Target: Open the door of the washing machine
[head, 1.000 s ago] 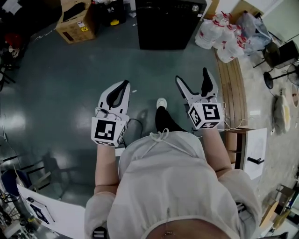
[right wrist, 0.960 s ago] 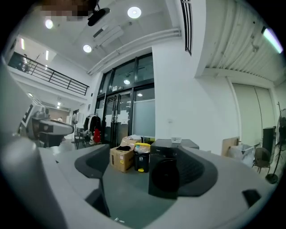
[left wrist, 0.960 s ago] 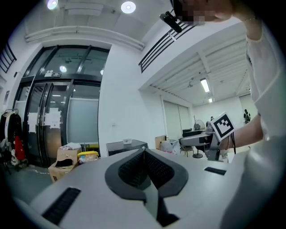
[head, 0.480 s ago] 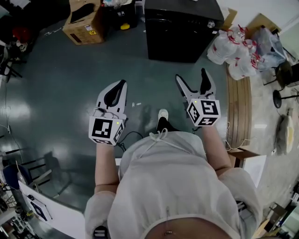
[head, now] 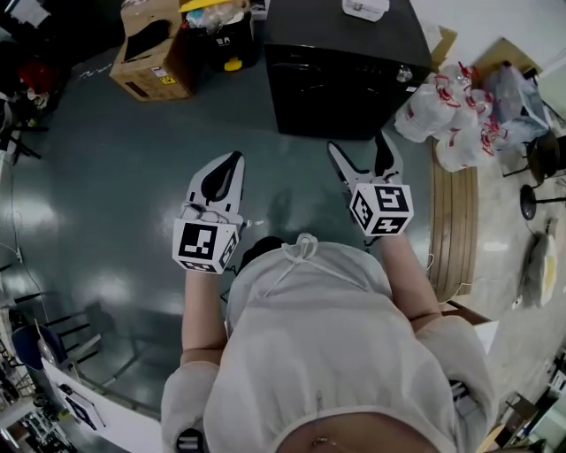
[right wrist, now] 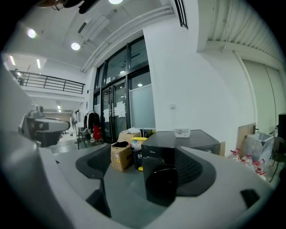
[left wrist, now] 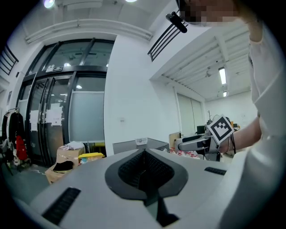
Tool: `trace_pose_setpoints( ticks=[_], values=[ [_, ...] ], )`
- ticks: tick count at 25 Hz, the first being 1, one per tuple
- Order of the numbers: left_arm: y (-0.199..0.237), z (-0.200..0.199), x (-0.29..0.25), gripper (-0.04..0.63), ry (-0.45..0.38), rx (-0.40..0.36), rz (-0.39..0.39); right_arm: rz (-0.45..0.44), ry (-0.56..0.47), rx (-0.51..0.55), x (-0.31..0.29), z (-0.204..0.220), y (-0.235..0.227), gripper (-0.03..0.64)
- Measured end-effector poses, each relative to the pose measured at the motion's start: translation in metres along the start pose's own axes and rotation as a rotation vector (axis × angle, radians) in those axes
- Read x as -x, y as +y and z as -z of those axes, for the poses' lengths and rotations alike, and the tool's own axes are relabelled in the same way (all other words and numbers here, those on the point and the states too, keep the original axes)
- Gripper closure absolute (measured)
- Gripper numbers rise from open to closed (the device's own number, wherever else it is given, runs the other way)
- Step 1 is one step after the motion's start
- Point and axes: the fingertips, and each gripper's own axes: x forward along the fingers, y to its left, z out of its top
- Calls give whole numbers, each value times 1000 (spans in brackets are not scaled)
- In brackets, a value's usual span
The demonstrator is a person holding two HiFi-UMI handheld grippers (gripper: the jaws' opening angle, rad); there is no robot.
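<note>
The washing machine (head: 340, 66) is standing on the floor (head: 106, 177) ahead of us, a black cabinet against the far wall. In the right gripper view its front is facing us, and the round door (right wrist: 161, 185) is sitting flush in that front, closed. We are not yet touching it: the machine is well apart from both tools, with bare floor between.

The right tongs (head: 360, 144) are pointing toward the machine with the jaws spread wide. Nothing is sitting between them; the machine is only showing in the gap from a distance. The left tongs (head: 232, 161) are hanging to the left of the machine's line with the jaws pressed together and gripping nothing.

We are judging the task as not started in any working sense. No part of the door is displaced and no handle or recess is engaged. What is remaining is the whole job:

1. Closing the distance to the machine front.
2. Bringing the spread right tongs to the door edge or handle, which we are unable to make out at this range.
3. Pulling the door outward on its hinge.

A small white item (head: 364, 9) is lying on the machine's top. A cardboard box (head: 146, 44) is standing to the machine's left and plastic bags (head: 442, 97) to its right, none of them blocking the door's front.
</note>
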Motion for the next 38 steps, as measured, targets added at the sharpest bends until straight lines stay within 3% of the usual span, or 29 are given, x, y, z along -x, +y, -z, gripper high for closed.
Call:
trace_pose_setpoints(
  ticks=[7,13,19,26,31,38],
  values=[
    [53,9,-74,574,25,21,36,36,76,-22,-77,8,-19,175],
    [114,20,-153,574,43,27,142,125,140,-76,-159,17,-32,178],
    [173,47,-226,574,66,21,282,260,279,-122,-233,52,-40,187],
    [221,107,-293,574,113,20,398,409,446,-343,-308,129,-46,206],
    [242,165,-326,574,271,78,472,541,580,-460,-352,203,-52,221],
    [275,232,-373,574,341,116,494,629,742,-586,-407,288,-54,264]
  ],
)
